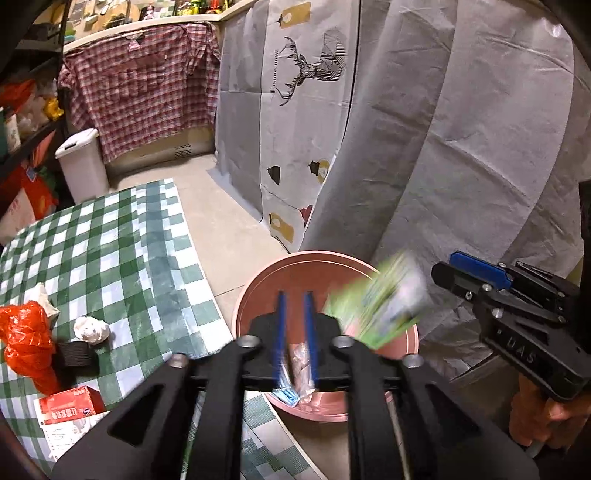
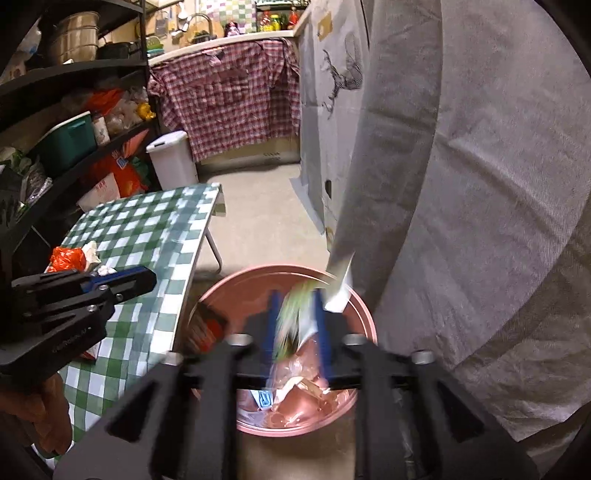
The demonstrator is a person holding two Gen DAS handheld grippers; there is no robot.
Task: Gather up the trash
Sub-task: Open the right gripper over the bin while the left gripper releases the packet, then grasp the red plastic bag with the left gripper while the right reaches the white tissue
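place: home kitchen | signs: sink tap [image 2: 199, 18], counter bottles [image 2: 275, 22], storage shelves [image 2: 74, 74], checked folding table [image 2: 155, 229]

Pink bin [image 1: 258, 291] looks smooth plastic, faintly glossy. The bench [image 1: 122, 251] wears a slick checked oilcloth with sheen. Orange bag [image 1: 27, 339] is thin, crinkly, shiny plastic. Grey drape [image 1: 461, 147] is matt, creased woven cloth. Both tongs [image 1: 295, 314] are matt black plastic with blue pads.

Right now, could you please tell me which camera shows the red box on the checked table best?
The left wrist view: the red box lies in the open at the table's near edge. In the right wrist view the left claw and its hand cover that spot, so the box cannot be made out.
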